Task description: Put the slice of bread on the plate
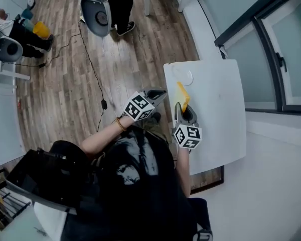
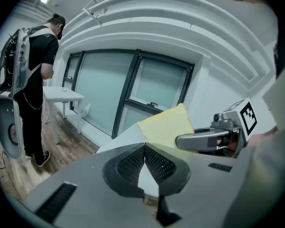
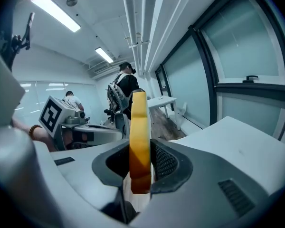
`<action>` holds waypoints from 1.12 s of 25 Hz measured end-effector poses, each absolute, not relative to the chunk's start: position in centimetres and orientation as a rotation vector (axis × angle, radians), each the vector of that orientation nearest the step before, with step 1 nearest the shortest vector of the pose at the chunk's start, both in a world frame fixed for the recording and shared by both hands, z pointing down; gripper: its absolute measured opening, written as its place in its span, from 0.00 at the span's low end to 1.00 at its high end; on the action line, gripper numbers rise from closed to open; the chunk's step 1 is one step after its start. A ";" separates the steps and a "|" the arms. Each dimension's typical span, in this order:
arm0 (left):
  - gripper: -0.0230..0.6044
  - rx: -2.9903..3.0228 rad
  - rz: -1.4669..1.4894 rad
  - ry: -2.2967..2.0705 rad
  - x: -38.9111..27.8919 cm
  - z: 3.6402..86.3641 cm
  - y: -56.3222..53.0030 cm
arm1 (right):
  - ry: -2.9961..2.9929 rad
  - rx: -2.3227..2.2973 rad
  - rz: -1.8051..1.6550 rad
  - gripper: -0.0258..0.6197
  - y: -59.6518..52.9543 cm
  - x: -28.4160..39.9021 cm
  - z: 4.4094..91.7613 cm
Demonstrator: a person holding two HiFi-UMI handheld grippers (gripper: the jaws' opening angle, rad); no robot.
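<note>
Bread (image 1: 182, 95) stands on edge in the right tool (image 3: 140, 170), whose 2 jaws are clamped on its lower end. The slice's long axis runs straight out along the tool, with its flat faces turned left and right. It hangs over the near-left part of the white desk (image 1: 215, 109) and does not touch it. A faint round outline just beyond the slice's far tip, near the desk's far-left corner, looks to be the plate (image 1: 189, 77), so the target lies dead ahead of the right tool. The left tool (image 2: 145, 161) has its jaws together on nothing and sits at the desk's left edge, beside the slice. The slice probably has to be tipped onto 1 flat face to land.
</note>
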State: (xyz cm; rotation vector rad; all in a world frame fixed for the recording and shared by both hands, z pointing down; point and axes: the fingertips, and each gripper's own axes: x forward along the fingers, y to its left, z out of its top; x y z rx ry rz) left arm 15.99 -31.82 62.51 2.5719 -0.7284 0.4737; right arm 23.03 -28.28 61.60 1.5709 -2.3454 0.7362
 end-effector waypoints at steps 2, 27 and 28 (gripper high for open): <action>0.05 2.568 0.488 -0.710 16.3 63.8 -32.7 | -2.307 1.545 0.706 0.19 -29.3 23.5 63.0; 0.05 2.417 0.612 -0.659 15.8 74.1 -44.3 | -1.466 0.999 -0.110 0.19 -47.8 26.7 82.5; 0.05 2.410 0.614 -0.665 15.5 74.3 -44.2 | -1.465 0.986 -0.107 0.19 -47.4 26.5 83.0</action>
